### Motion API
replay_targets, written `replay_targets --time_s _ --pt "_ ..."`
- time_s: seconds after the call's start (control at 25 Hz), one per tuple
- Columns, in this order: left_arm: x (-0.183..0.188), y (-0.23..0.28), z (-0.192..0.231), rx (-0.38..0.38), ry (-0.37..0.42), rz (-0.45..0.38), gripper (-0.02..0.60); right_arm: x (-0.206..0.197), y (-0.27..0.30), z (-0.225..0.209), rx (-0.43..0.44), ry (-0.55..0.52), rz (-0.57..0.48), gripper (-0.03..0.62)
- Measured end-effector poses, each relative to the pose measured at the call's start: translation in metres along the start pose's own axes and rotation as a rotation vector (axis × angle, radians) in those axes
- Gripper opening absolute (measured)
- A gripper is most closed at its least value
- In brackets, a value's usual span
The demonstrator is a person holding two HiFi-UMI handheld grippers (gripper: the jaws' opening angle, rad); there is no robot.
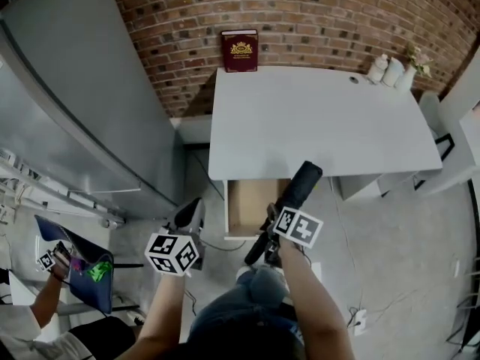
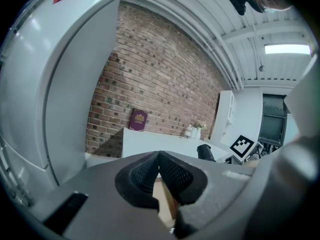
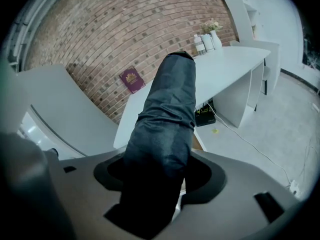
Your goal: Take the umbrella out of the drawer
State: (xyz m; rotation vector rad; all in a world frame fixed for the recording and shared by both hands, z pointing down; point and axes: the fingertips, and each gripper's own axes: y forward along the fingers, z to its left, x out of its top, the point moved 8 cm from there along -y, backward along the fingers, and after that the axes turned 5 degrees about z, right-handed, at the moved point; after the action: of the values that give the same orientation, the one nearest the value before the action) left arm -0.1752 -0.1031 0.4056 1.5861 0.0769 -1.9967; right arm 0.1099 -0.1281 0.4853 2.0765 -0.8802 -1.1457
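Right gripper (image 3: 160, 176): gripping the black fabric-sleeved folded umbrella (image 3: 167, 119) low down;
Left gripper (image 2: 159, 176): sitting closed, empty;
Risk: the top-heavy umbrella slipping, or striking the white tabletop (image 1: 315, 118) edge

Your left forearm (image 1: 161, 310) comes up from the bottom of the head view, left of centre, and carries the left gripper (image 1: 192, 210) with its marker cube (image 1: 174, 253) turned toward you. That gripper points nearly level, and its ribbed pads (image 2: 142, 174) meet at the tips with nothing between them. Your right forearm (image 1: 311, 306) rises from the lower right toward the middle of the frame, its marker cube (image 1: 298, 226) just above the wrist. The right gripper (image 1: 268, 227) tilts downward, jaws set wide and clamped on either side of the dark folded umbrella (image 1: 298, 186), which runs diagonally through them. Both hands sit side by side, close but apart.
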Motion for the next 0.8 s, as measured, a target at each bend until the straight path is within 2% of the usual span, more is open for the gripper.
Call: replay_targets --time_s 0.28,0.52,0.8 --pt "0.029 0.004 -0.019 -0.016 0.037 -0.059 -0.003 0.034 -0.040 0.008 0.113 -0.099 -0.122 0.265" --pt "0.049 0.006 -0.038 -0.013 0.040 -0.123 -0.003 0.054 -0.078 0.012 0.232 -0.145 -0.158 0.268" --pt "0.070 0.010 -0.070 -0.014 0.075 -0.180 -0.003 0.081 -0.128 0.016 0.328 -0.285 -0.331 0.272"
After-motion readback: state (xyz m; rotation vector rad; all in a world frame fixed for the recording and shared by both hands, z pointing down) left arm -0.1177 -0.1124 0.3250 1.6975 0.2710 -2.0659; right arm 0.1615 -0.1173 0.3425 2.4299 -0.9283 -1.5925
